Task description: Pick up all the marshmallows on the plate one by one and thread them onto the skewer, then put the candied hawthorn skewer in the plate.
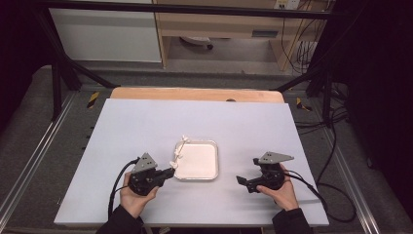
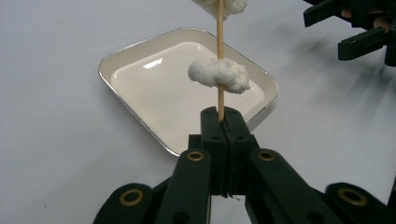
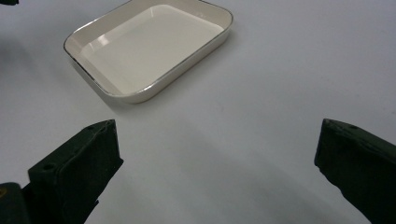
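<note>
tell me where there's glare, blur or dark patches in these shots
High view: the room's edges fall dark while the white table is evenly lit. Left gripper view: a bright glint sits on the tray, the skewer is sharp, and the right gripper is soft. Right gripper view: its own jaws look blurred, with faint shadows on the table.

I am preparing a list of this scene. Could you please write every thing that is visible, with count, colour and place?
tray: 1, cream-white with a thin metallic rim, centre of the table, empty
skewer: 1, light wood, reaching over the tray's left edge
marshmallow pieces: at least 2, white, threaded on the skewer
table: 1, pale grey-blue top
left hand-held gripper: 1, black, shut on the skewer
right hand-held gripper: 1, black, open, right of the tray
</note>
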`<state>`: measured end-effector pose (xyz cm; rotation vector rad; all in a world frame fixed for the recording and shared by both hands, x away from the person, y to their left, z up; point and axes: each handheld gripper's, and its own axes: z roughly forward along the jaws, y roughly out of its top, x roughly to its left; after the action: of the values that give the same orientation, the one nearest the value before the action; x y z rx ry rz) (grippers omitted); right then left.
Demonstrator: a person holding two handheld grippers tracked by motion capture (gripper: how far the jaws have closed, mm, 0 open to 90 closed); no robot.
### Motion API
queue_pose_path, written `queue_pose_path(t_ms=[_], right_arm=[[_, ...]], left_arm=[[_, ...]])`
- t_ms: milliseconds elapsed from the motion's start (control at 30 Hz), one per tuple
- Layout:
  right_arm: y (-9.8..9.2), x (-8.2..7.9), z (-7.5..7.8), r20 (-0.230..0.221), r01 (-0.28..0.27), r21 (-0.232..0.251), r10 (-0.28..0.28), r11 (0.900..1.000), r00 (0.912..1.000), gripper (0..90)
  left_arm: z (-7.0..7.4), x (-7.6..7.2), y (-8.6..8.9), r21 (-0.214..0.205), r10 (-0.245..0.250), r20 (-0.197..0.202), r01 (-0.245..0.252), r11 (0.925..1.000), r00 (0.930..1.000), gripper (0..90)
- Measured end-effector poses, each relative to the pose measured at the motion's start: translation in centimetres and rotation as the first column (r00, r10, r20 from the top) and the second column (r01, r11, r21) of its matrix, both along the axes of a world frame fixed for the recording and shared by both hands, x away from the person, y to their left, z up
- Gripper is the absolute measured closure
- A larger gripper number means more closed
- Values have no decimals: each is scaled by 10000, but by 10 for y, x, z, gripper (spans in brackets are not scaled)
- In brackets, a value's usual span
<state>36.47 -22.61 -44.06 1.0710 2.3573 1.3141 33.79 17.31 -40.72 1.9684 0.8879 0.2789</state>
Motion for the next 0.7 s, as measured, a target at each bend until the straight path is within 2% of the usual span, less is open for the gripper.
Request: queue_pose_path(t_ms=[233, 367, 700], right_arm=[[-11, -3, -7, -160, 232, -20, -232, 9997, 9996, 7], [-13, -4, -8, -123, 286, -324, -290, 9991, 9995, 7], [-23, -7, -10, -142, 421, -254, -425, 9988, 9990, 8]], left_arm=[[6, 10, -8, 248, 82, -212, -77, 9997, 9997, 887], [8, 16, -13, 329, 145, -383, -132, 9994, 9992, 887], [5, 35, -32, 810, 190, -966, -111, 9967, 9951, 887]])
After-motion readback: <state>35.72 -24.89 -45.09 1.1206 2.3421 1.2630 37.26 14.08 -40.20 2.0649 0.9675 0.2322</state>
